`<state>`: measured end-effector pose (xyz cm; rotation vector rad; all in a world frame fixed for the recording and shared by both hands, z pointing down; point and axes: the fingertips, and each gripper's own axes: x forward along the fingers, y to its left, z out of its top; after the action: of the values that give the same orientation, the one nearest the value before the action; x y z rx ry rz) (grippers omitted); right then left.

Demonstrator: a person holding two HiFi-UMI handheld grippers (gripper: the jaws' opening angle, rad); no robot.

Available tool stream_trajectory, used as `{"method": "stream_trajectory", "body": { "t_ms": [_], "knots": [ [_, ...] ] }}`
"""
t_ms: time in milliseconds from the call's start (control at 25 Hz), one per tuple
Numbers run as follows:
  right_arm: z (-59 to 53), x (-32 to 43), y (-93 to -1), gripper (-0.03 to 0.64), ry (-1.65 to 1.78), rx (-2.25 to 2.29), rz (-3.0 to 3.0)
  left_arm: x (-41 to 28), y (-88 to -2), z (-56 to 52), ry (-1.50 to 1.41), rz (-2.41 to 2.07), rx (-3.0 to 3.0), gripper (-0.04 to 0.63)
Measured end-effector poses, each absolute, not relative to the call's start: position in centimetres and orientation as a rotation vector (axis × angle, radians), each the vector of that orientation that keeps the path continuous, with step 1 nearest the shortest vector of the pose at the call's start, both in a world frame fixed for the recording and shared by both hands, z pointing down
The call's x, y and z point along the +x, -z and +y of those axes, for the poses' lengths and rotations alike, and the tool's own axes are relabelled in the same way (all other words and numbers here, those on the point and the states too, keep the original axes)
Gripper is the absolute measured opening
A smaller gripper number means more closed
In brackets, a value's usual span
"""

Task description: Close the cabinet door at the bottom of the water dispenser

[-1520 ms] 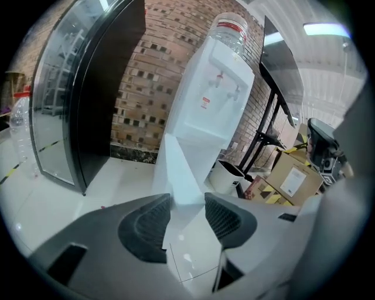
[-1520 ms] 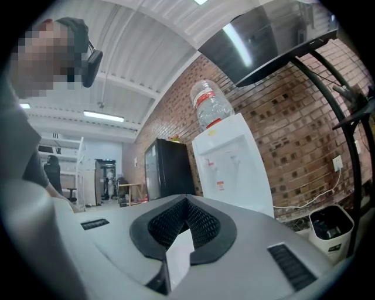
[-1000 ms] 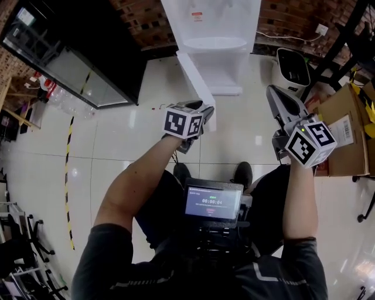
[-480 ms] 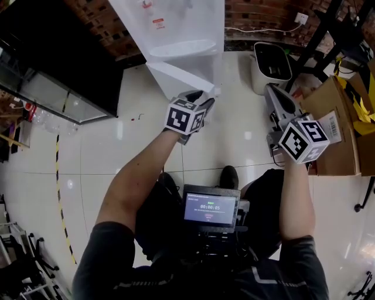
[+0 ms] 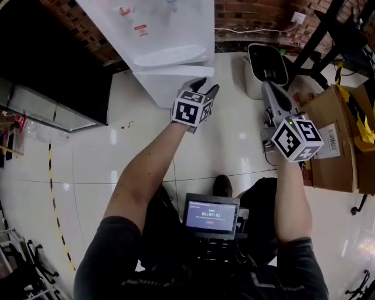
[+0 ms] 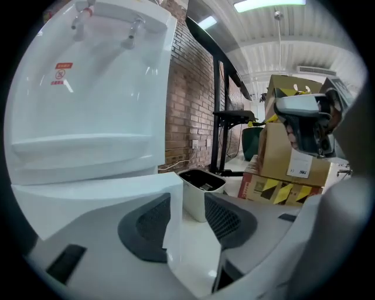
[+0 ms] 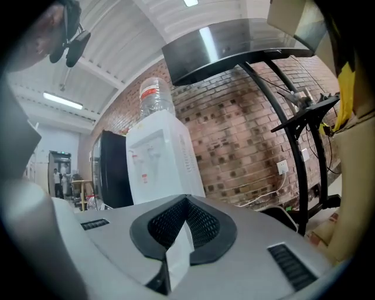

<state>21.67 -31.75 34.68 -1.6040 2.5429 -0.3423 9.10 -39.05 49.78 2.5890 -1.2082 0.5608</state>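
Your left hand-held gripper sits open against the cabinet door, and your right hand-held gripper is closed and empty; push crooked and you could slip off.

The water dispenser and its cabinet door are white; the label is red. The brick wall is red-brown. The floor is glossy cream tile, crossed by a yellow-and-black striped line. The left claw and right claw are grey with black mesh-patterned pads and black-and-white squares on their cubes. The cardboard boxes are brown.
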Motion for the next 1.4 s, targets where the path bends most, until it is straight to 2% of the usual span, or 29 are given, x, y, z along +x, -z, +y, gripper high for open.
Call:
{"method": "stream_trajectory", "body": {
  "t_ms": [600, 680, 840, 1200, 1400],
  "knots": [
    [-35.1, 21.1, -36.0, 0.012, 0.412, -1.569, 2.548, 10.0, -52.7, -46.0, -0.593, -1.292, 2.609, 0.195],
    [-35.3, 20.9, -35.5, 0.012, 0.42, -1.554, 2.53, 9.5, -52.7, -46.7, -0.572, -1.302, 2.581, 0.138],
    [-35.7, 20.1, -35.1, 0.012, 0.379, -1.536, 2.559, 9.3, -51.9, -46.8, -0.541, -1.317, 2.607, 0.152],
    [-34.4, 18.6, -33.1, 0.012, 0.287, -1.498, 2.601, 5.7, -42.2, -39.8, -0.327, -1.14, 2.859, 0.148],
    [-32.5, 16.7, -31.4, 0.012, 0.253, -1.459, 2.612, -0.4, -34.2, -33.6, -0.089, -1.163, 2.88, 0.035]
  ]
}}
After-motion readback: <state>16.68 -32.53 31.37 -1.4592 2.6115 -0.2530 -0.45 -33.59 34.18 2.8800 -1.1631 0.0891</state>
